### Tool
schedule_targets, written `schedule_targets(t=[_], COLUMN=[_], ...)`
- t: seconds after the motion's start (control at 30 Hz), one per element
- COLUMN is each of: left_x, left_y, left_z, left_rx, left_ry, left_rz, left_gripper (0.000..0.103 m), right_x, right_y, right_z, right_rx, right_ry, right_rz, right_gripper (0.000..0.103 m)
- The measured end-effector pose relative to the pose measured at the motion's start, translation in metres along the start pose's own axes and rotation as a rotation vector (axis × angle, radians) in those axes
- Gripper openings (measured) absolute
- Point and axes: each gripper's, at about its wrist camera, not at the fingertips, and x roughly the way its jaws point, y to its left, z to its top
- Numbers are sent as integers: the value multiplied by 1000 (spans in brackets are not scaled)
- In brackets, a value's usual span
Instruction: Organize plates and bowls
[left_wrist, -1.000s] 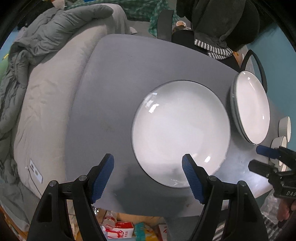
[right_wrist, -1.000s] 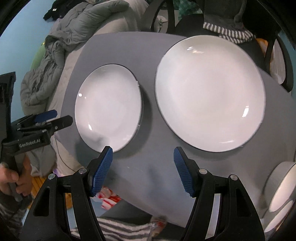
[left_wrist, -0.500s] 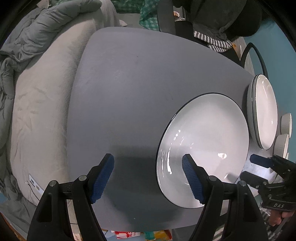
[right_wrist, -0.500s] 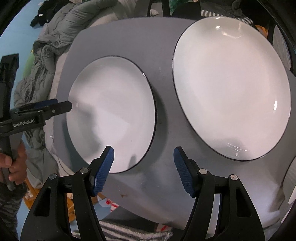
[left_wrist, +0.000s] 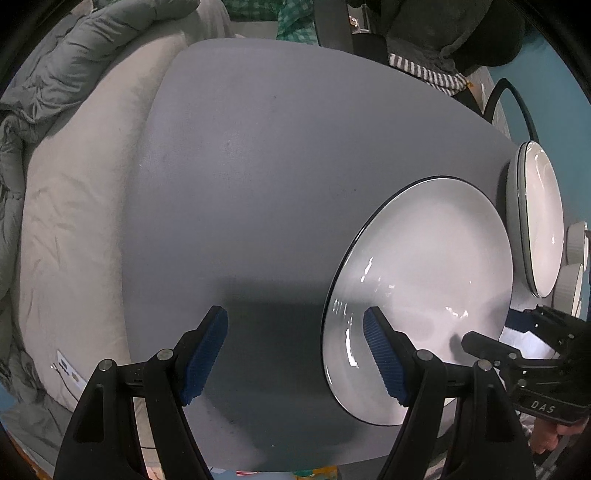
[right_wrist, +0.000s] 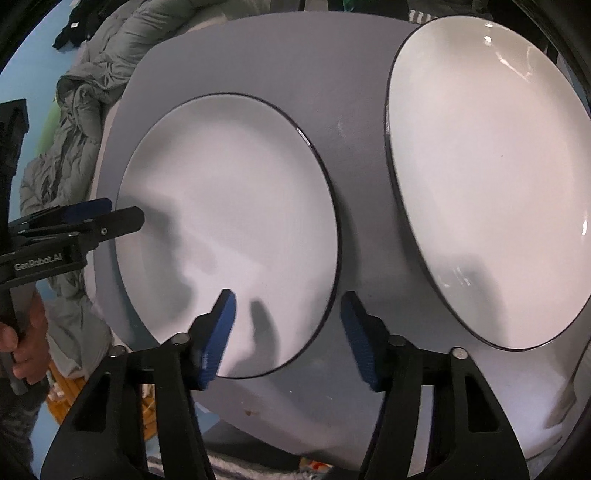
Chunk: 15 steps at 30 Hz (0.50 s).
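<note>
A white plate with a dark rim (left_wrist: 421, 295) lies on the grey table (left_wrist: 258, 166); it also shows in the right wrist view (right_wrist: 229, 229). A stack of like plates (left_wrist: 539, 218) lies to its right and shows in the right wrist view (right_wrist: 491, 177). White ribbed bowls (left_wrist: 576, 258) sit at the far right. My left gripper (left_wrist: 295, 354) is open and empty, its right finger over the single plate's left edge. My right gripper (right_wrist: 284, 332) is open and empty, straddling that plate's near right rim.
A grey duvet (left_wrist: 55, 147) lies on a bed left of the table. Dark clothing and a chair (left_wrist: 436, 40) stand behind the table. Boxes (right_wrist: 66, 391) lie on the floor below the table's near edge.
My left gripper has shifted left, so the single plate now sits to its right. My right gripper has moved left and closer, onto the single plate's rim.
</note>
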Motion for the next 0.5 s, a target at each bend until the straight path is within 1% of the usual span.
schedule_targets(t=[0.03, 0.07, 0.17, 0.27, 0.4, 0.47, 0.5], left_x=[2, 3, 7, 9, 8, 8, 7], left_y=[-1, -1, -2, -1, -1, 1, 3], left_z=[2, 2, 2, 0, -1, -1, -1], left_rx=[0, 2, 14, 16, 26, 19, 11], left_ry=[2, 4, 12, 21, 12, 4, 1], left_rz=[-4, -16, -12, -18, -25, -34, -39], left_gripper=[76, 72, 65, 64, 64, 64, 64], right_x=[2, 3, 4, 4, 2, 2, 4], right_y=[1, 1, 0, 2, 9, 9, 10], right_z=[1, 0, 0, 1, 4, 5, 5], right_rx=[6, 11, 22, 24, -18, -31, -40], right_ry=[2, 2, -1, -10, -12, -10, -3], right_rz=[-1, 0, -3, -13, -73, -82, -87], right_gripper=[57, 55, 54, 54, 54, 46, 45])
